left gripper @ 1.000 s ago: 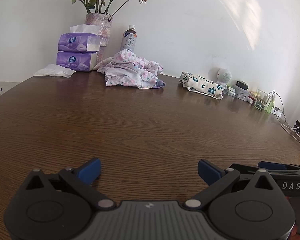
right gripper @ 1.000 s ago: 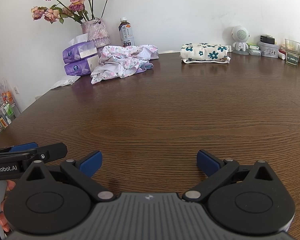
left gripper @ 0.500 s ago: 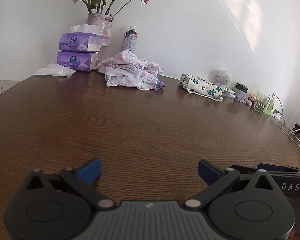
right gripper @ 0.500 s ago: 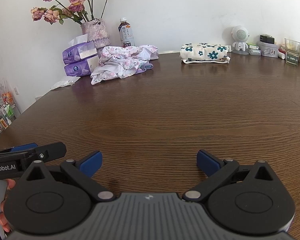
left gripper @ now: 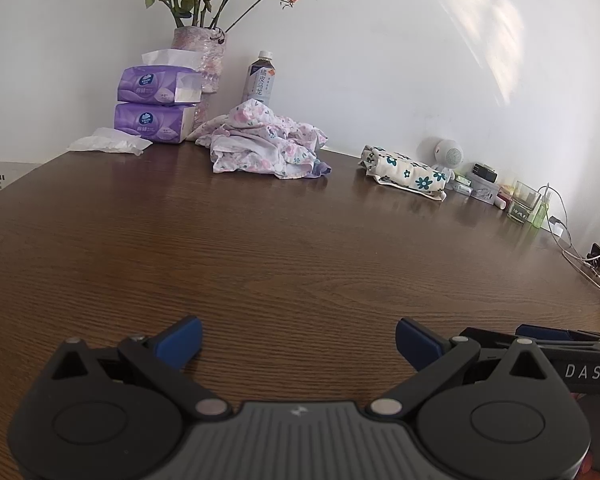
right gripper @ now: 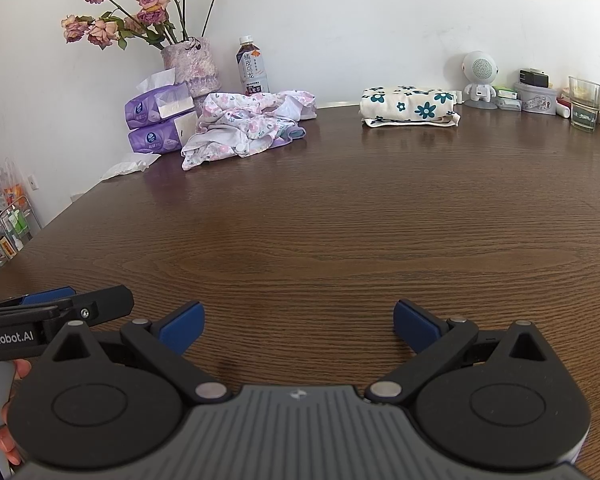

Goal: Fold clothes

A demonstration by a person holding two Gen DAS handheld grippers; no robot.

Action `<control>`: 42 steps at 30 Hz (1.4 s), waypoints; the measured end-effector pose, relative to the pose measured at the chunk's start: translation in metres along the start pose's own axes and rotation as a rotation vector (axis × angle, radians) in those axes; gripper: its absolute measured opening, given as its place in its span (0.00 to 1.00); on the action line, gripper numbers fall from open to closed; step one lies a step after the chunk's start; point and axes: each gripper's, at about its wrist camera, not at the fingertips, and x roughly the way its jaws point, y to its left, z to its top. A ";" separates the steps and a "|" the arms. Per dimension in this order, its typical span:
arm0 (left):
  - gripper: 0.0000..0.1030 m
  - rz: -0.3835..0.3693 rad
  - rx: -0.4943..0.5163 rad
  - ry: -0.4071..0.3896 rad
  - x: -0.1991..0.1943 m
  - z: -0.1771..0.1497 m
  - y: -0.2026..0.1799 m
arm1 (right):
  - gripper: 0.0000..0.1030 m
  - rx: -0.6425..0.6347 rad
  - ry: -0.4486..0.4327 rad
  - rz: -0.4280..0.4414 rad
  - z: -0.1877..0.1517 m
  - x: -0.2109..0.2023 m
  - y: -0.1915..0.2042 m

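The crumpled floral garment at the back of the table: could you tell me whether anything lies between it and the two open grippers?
Nothing visible does. Only bare wooden table stretches from the left gripper and right gripper to the crumpled floral garment. The tissue packs and bottle sit beside and behind it.

Glossy wood-grain table; soft floral cloth heap

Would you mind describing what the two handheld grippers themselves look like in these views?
Both look alike. The left gripper and the right gripper each have a ribbed grey body with a small emblem, two round black housings, black linkage arms with silver pivot pins, and blue pads on the fingers. Seen from the side, the left one bears "GenRobot.AI" in white and the right one "DAS".
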 end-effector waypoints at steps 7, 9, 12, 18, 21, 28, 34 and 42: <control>1.00 0.012 0.018 0.009 0.001 0.001 -0.003 | 0.99 -0.021 0.011 -0.002 0.000 0.001 0.002; 1.00 0.014 0.022 0.011 0.002 0.001 -0.004 | 0.99 -0.019 0.010 0.000 0.000 0.001 0.002; 1.00 0.010 0.015 0.009 0.002 0.001 -0.003 | 0.99 -0.018 0.009 0.001 0.001 0.001 0.002; 1.00 0.013 0.019 0.009 0.002 0.000 -0.004 | 0.99 -0.019 0.011 0.000 0.001 0.002 0.002; 1.00 0.014 0.021 0.010 0.002 0.000 -0.004 | 0.99 -0.031 0.016 -0.010 0.001 0.003 0.004; 1.00 -0.001 0.027 0.025 0.004 0.003 -0.003 | 1.00 -0.087 0.047 -0.055 0.004 0.010 0.015; 1.00 -0.053 0.000 0.054 0.008 0.014 0.000 | 1.00 -0.110 0.034 -0.035 0.016 0.012 0.017; 1.00 -0.077 0.057 -0.010 0.012 0.086 0.001 | 1.00 -0.161 -0.048 0.035 0.084 0.015 0.022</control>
